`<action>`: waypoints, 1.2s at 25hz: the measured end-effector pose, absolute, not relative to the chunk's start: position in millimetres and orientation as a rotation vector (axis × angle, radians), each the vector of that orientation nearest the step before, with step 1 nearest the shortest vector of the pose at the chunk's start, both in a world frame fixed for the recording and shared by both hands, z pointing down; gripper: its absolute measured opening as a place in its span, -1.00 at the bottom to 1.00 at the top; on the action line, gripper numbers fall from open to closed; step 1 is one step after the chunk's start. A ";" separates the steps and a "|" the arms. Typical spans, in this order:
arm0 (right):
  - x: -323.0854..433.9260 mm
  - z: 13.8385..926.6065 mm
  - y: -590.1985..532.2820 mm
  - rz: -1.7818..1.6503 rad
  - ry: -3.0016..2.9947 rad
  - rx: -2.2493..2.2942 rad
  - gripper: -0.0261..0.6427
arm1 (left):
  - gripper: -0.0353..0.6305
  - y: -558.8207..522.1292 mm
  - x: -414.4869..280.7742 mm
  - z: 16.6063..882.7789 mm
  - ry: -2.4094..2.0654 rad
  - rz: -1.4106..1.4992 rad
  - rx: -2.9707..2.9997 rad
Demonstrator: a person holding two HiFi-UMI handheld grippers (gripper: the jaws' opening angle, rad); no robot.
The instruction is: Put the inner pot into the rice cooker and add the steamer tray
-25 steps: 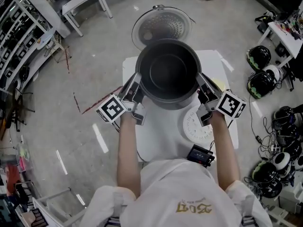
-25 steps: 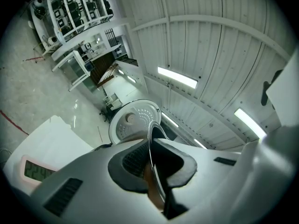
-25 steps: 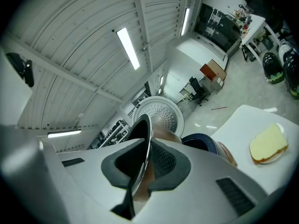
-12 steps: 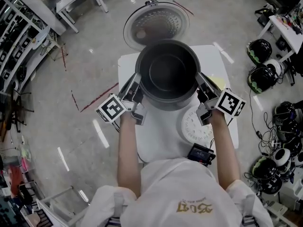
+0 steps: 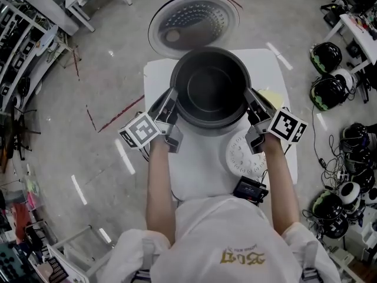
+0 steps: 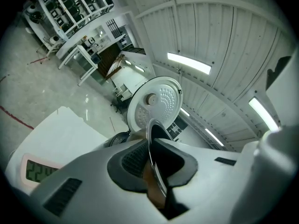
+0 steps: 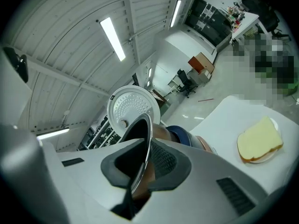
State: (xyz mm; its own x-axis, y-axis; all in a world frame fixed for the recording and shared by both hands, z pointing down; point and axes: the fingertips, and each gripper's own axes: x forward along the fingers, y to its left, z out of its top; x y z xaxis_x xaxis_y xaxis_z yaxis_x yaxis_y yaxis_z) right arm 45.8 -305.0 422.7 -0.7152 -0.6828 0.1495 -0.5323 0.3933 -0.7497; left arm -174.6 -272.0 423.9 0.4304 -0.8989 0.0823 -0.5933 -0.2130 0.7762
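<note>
The left claw (image 6: pixel 153 164) and right claw (image 7: pixel 142 164) are each clamped on opposite sides of the inner pot (image 5: pixel 210 90) rim, holding it upright between them. It hangs over the white surface (image 5: pixel 200 175), just in front of the rice cooker's open lid (image 5: pixel 193 23). The steamer tray (image 5: pixel 242 157) lies flat near the right claw.

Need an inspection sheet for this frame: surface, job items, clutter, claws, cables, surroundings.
surface: white table, carrying the items below.
job's things: inner pot held up by its rim, in front of the cooker's open lid; steamer tray flat on the table.
clutter: yellow block on a plate; black device at the near edge.
claws: left claw shut on the pot rim, jaws just eased open slightly; right claw shut on the opposite rim.
cables: loose cables on the floor, right side.
surroundings: shelving left, helmets right.
</note>
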 end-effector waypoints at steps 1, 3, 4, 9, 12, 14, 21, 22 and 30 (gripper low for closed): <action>45.6 425.1 -306.7 -1.221 2.473 -1.100 -0.78 | -0.72 -273.3 -175.5 427.1 -1.273 -0.485 1.921; 45.1 429.0 -309.4 -1.225 2.488 -1.113 -0.76 | -0.71 -275.9 -176.9 433.3 -1.298 -0.437 1.924; 44.6 430.8 -310.4 -1.226 2.497 -1.117 -0.76 | -0.70 -277.0 -176.5 435.4 -1.307 -0.415 1.927; 43.8 445.1 -312.2 -1.219 2.550 -1.157 -0.72 | -0.67 -280.1 -176.4 444.6 -1.343 -0.330 1.939; 41.9 451.3 -313.8 -1.210 2.591 -1.188 -0.71 | -0.65 -282.6 -175.7 452.2 -1.377 -0.246 1.951; 40.9 452.4 -314.9 -1.208 2.608 -1.196 -0.71 | -0.64 -284.0 -174.7 455.4 -1.395 -0.192 1.963; 40.0 458.3 -316.2 -1.163 2.686 -1.244 -0.68 | -0.61 -286.8 -173.4 463.2 -1.423 -0.106 1.972; 39.4 459.8 -316.5 -1.155 2.698 -1.256 -0.68 | -0.60 -287.5 -173.7 464.6 -1.428 -0.092 1.972; 38.8 472.9 -318.7 -1.121 2.767 -1.323 -0.67 | -0.58 -290.9 -171.8 474.8 -1.464 -0.004 1.979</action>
